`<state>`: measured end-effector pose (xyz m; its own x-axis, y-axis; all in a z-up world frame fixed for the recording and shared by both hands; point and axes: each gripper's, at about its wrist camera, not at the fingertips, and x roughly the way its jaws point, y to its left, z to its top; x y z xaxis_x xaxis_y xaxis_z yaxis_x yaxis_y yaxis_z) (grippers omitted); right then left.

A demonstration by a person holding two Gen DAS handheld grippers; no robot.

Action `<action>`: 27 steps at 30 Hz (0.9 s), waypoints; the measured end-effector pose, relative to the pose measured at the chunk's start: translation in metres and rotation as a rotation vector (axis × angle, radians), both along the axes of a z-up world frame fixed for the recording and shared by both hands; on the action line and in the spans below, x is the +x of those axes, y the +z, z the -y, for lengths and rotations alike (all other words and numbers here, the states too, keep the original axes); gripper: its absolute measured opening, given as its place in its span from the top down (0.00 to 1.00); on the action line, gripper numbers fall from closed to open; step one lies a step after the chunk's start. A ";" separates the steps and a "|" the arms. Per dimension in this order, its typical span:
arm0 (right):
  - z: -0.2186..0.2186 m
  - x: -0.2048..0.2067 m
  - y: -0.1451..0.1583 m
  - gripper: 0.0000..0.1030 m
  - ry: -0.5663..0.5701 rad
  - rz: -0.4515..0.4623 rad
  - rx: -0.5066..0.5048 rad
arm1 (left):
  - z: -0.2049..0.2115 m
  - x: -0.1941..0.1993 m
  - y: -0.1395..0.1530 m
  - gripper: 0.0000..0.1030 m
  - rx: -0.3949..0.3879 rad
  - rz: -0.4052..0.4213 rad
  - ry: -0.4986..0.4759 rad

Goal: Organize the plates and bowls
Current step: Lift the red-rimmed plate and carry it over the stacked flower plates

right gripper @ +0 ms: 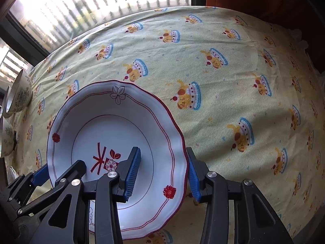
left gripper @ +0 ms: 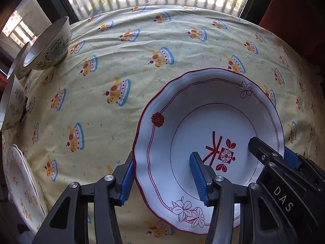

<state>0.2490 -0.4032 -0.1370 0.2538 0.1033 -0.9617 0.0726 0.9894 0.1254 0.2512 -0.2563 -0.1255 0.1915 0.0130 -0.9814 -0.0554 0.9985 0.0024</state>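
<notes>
A white plate with a red scalloped rim and red motifs [left gripper: 211,122] lies on the yellow patterned tablecloth; it also shows in the right wrist view [right gripper: 113,122]. My left gripper [left gripper: 164,181] is open and straddles the plate's left rim, one finger outside, one inside. My right gripper [right gripper: 162,174] is open and straddles the right rim the same way. Each gripper shows in the other's view, the right one [left gripper: 276,154] and the left one [right gripper: 59,172]. Whether the plate is off the cloth I cannot tell.
Green-patterned bowls stand at the table's left edge: one tipped bowl [left gripper: 48,44], one behind it [left gripper: 18,61], another lower [left gripper: 12,105]. A white plate with yellow flowers [left gripper: 22,189] lies at the near left. A window is behind the table.
</notes>
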 end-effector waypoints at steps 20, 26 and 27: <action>-0.013 -0.002 0.005 0.57 0.044 0.038 -0.082 | -0.009 -0.007 0.000 0.48 0.021 0.040 0.008; -0.014 -0.012 0.007 0.57 0.038 0.022 -0.095 | -0.009 -0.022 0.006 0.49 0.013 0.041 -0.016; -0.015 -0.015 0.008 0.57 0.037 0.022 -0.100 | -0.008 -0.025 0.007 0.49 0.011 0.042 -0.020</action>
